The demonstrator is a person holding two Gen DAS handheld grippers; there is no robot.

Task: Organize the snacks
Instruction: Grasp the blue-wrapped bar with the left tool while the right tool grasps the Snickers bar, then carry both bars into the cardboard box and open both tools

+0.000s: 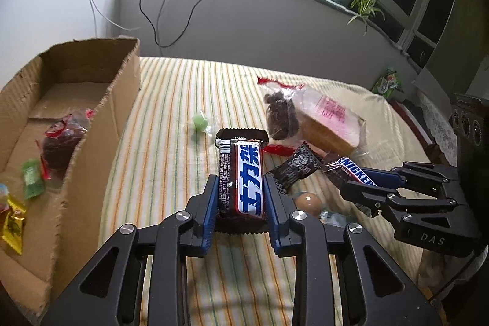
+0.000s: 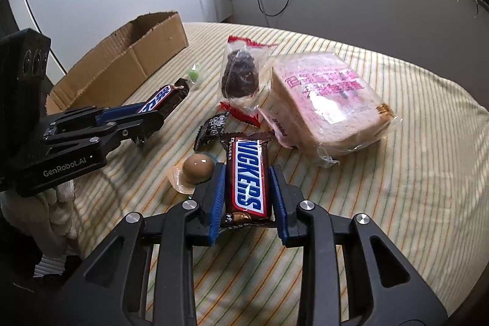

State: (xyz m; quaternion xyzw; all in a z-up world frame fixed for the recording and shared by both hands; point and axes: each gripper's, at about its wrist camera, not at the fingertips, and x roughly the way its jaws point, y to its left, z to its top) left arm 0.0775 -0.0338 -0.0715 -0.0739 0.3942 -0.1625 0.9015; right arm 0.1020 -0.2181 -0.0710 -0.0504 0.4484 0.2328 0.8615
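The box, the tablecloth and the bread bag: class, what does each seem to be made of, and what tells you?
Box: brown corrugated cardboard, matte; ragged torn edges show fluting.
Tablecloth: woven fabric, probably cotton, matte, striped, softly wrinkled.
Bread bag: thin clear plastic film, glossy; crinkles and glare, slices visible through it.

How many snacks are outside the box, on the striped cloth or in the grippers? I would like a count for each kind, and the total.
Snickers bars: 2
Bread pack: 1
Dark cake bag: 1
Small black packet: 1
Green candy: 1
Brown egg: 1
Total: 7
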